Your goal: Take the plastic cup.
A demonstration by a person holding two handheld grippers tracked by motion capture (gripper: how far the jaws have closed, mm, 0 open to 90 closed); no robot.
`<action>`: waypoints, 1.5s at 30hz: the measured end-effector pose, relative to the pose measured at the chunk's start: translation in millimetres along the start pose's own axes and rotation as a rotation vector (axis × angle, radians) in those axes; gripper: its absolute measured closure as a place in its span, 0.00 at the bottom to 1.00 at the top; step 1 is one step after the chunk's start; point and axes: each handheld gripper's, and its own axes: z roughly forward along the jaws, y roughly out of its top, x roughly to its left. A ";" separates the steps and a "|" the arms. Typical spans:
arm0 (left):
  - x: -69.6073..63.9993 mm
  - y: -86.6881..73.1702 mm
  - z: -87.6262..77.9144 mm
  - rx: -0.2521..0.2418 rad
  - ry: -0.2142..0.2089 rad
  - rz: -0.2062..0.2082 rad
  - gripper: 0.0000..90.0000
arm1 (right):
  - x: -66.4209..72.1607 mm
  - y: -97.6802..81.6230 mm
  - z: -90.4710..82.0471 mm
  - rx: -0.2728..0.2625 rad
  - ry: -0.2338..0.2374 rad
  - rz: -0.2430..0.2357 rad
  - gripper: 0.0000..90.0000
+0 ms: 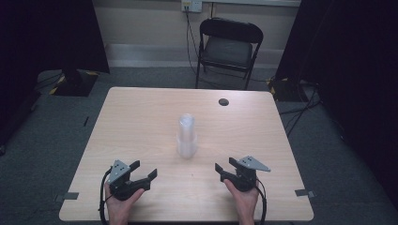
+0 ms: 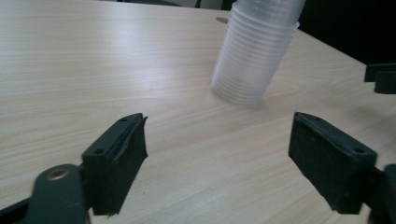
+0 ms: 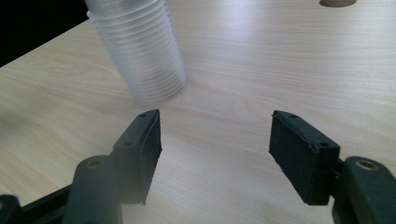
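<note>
Surface: pale wood-grain table [image 1: 141, 122] with rounded corners; a round dark cable hole [image 1: 224, 101] toward its far edge at about 1 o'clock from the centre; small grey tape pieces on the floor by the near corners
Room: grey carpet floor [image 1: 56, 136]; black folding chair [image 1: 228, 49] at 12 o'clock beyond the table; black curtains [image 1: 47, 33] at 10 and 2 o'clock; a wall socket [image 1: 191, 5] above the chair with a cable hanging from it; yellow-black striped tape at the foot of each curtain
Cup stack: translucent plastic cups [image 1: 186, 136] nested rims-down, upright at the table's centre; from the left gripper it lies at 1 o'clock, from the right gripper at 11 o'clock, well apart from both
Left gripper: [image 1: 144, 170] near the front edge at 7 o'clock from the stack; jaws spread wide with bare table between them, holding nothing
Right gripper: [image 1: 225, 167] at 5 o'clock from the stack; jaws parted with a clear gap, nothing between the pads
Writing: no brand or label can be read; the socket face is too small to make out
Cut off: the stack's top runs out of both gripper views; forearms end at the bottom edge of the high view
</note>
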 end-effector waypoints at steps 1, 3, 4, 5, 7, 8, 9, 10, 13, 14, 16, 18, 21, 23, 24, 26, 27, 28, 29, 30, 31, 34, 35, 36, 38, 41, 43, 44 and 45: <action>0.7 0.3 -0.1 0.005 0.001 0.000 0.20 | 1.3 -0.2 0.0 0.005 0.005 0.002 0.39; 1.3 0.7 -0.3 0.007 -0.001 0.005 0.20 | 2.6 -0.5 -0.2 0.008 0.009 -0.003 0.40; 1.5 0.7 -0.1 0.002 -0.008 -0.001 0.20 | 3.0 -0.3 -0.5 0.008 0.017 0.000 0.40; 1.4 0.8 0.6 -0.004 -0.014 -0.006 0.19 | 3.4 0.0 -1.0 0.006 0.019 -0.003 0.40; 1.7 1.2 1.1 0.002 -0.014 -0.003 0.19 | 5.1 1.0 -1.0 0.001 0.032 -0.001 0.40; 2.3 1.3 1.0 0.005 -0.018 0.005 0.19 | 6.1 1.4 -0.6 0.001 0.031 -0.003 0.40; 2.8 1.4 1.1 0.004 -0.023 0.003 0.18 | 7.0 1.6 0.0 -0.003 0.036 -0.006 0.40; 3.0 1.4 1.2 0.001 -0.024 0.001 0.18 | 7.7 1.8 0.7 -0.002 0.047 -0.005 0.40; 2.4 2.0 0.7 0.005 -0.020 0.001 0.19 | 9.2 2.7 1.9 -0.004 0.061 -0.007 0.41; 2.3 2.2 0.6 0.003 -0.022 0.001 0.19 | 9.9 3.3 1.7 -0.008 0.062 -0.008 0.41; 1.6 2.2 0.8 0.002 -0.026 0.004 0.20 | 11.0 5.1 0.7 -0.012 0.075 -0.013 0.42; 1.1 1.8 0.9 0.005 -0.033 0.006 0.22 | 11.9 6.9 0.0 -0.021 0.080 -0.018 0.43; 0.3 0.8 0.4 0.011 -0.033 0.004 0.22 | 13.4 9.9 0.6 -0.023 0.095 -0.028 0.45; -0.2 0.2 -0.2 0.012 -0.033 0.011 0.22 | 15.5 12.1 1.9 -0.024 0.098 -0.037 0.46; -0.1 0.2 -0.3 0.010 -0.036 0.010 0.22 | 16.7 13.4 2.9 -0.024 0.104 -0.041 0.46; -0.1 0.4 -0.1 0.009 -0.034 0.018 0.22 | 20.5 16.0 4.6 -0.028 0.106 -0.053 0.47; -0.3 0.5 0.1 0.007 -0.033 0.018 0.22 | 22.4 17.1 5.7 -0.028 0.115 -0.060 0.48; -0.7 0.4 0.1 0.004 -0.037 0.015 0.22 | 24.5 18.2 6.6 -0.027 0.119 -0.067 0.48; -1.1 0.4 -0.1 0.006 -0.039 0.019 0.22 | 26.2 19.1 7.3 -0.029 0.123 -0.074 0.48; -1.7 0.5 -0.7 0.009 -0.040 0.020 0.22 | 28.5 20.5 7.9 -0.028 0.130 -0.080 0.48; -2.5 0.7 -1.8 0.007 -0.041 0.022 0.22 | 30.2 21.7 8.1 -0.028 0.134 -0.084 0.50; -2.3 0.9 -4.1 -0.003 -0.036 0.033 0.23 | 33.7 25.9 8.3 -0.033 0.148 -0.100 0.48; -2.2 0.8 -4.7 -0.008 -0.036 0.026 0.23 | 34.6 27.7 8.5 -0.038 0.156 -0.101 0.48; -1.5 0.9 -5.0 -0.008 -0.036 0.022 0.23 | 35.4 29.6 8.9 -0.041 0.165 -0.104 0.48; -0.9 0.8 -4.8 -0.006 -0.032 0.020 0.23 | 37.0 33.3 9.4 -0.043 0.172 -0.110 0.48; -0.9 0.8 -3.6 0.001 -0.035 0.024 0.23 | 37.8 38.0 10.7 -0.046 0.182 -0.118 0.47; -2.8 1.0 -1.7 0.006 -0.038 0.034 0.23 | 37.9 41.1 12.1 -0.049 0.185 -0.123 0.46; -4.1 1.1 -0.7 0.002 -0.038 0.028 0.23 | 38.0 42.7 12.8 -0.050 0.191 -0.123 0.45; -4.4 1.6 -0.4 0.009 -0.041 0.037 0.23 | 38.3 44.1 13.5 -0.052 0.197 -0.126 0.45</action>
